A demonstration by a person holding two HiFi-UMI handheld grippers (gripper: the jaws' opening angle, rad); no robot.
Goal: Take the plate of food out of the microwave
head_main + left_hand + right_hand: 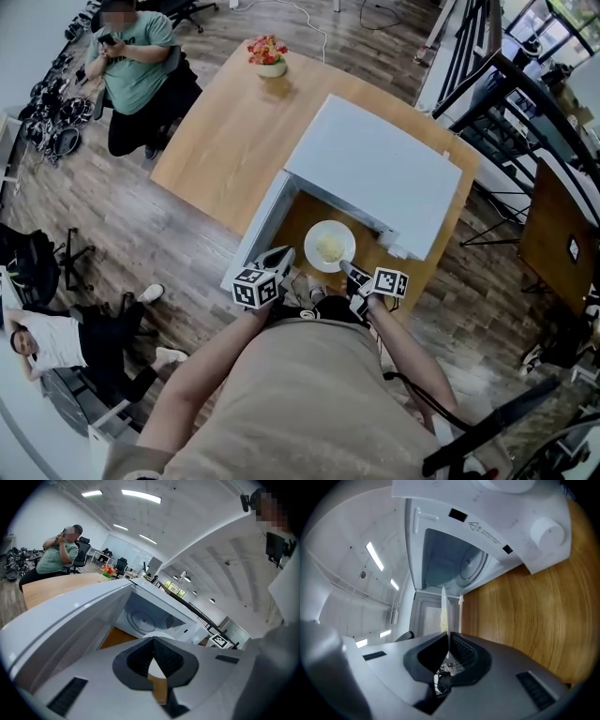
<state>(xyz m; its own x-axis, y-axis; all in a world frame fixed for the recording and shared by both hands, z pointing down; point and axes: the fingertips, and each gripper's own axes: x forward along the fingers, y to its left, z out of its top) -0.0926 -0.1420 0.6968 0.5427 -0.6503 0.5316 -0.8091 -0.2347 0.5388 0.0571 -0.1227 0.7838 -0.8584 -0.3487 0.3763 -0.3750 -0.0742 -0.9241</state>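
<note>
A white plate (329,246) with pale yellow food hangs level just in front of the white microwave (375,173), above the wooden table (220,141). My right gripper (345,269) is shut on the plate's near right rim. In the right gripper view the plate (443,613) shows edge-on, clamped between the jaws of the right gripper (446,641), with the empty microwave cavity (454,569) behind it. My left gripper (284,253) sits by the open door (265,220), left of the plate and apart from it. The left gripper (153,641) has its pads together with nothing between them.
A pot of flowers (268,54) stands at the table's far end. One person (136,56) sits beyond the table's far left corner, another (47,337) low on the floor at left. Black metal frames (525,103) and a second table (558,234) stand at right.
</note>
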